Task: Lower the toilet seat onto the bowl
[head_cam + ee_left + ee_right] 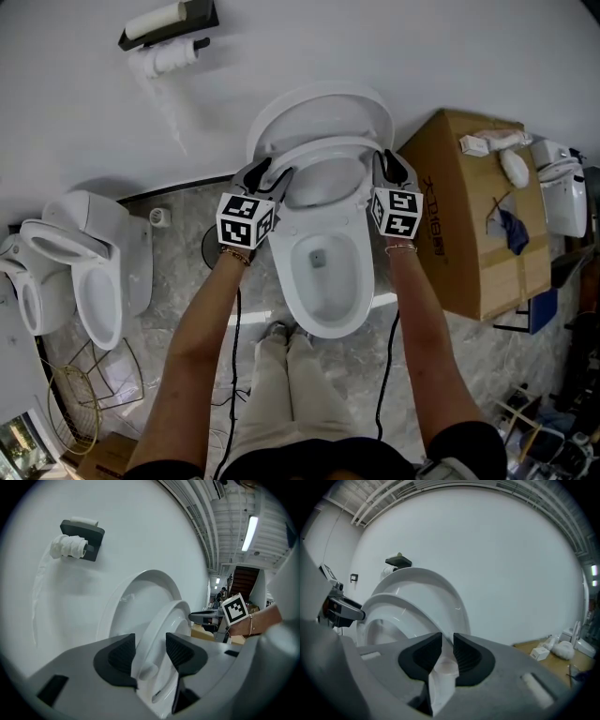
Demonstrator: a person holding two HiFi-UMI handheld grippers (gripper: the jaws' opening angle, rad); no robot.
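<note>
White wall [375, 37] behind, grey marbled floor [178, 272] below. One white toilet stands centre against the wall.

- Lid [319, 108]: upright, leaning back at the wall.
- Toilet seat [323, 147]: raised and tilted, its top edge apart from the lid (the gap is plain in the left gripper view), its front edge off the bowl [286, 281]. It is not down.
- Left claw [275, 173]: on the seat's left rim. In its own view the rim [161, 620] runs between the two dark pads [123, 654], which close on it from either side.
- Right claw [389, 159]: on the seat's right rim, level with the left. In its own view the pads [465, 654] stand nearly together, clamped on the thin white edge of the seat [393, 606].
- Each claw's marker cube [245, 220] faces up at the head camera.

Surroundings: toilet-paper holder [169, 23] on the wall at upper left; second toilet [94, 272] at left, seat up; cardboard box [459, 216] just right of the bowl, small items on top (too small to tell).
</note>
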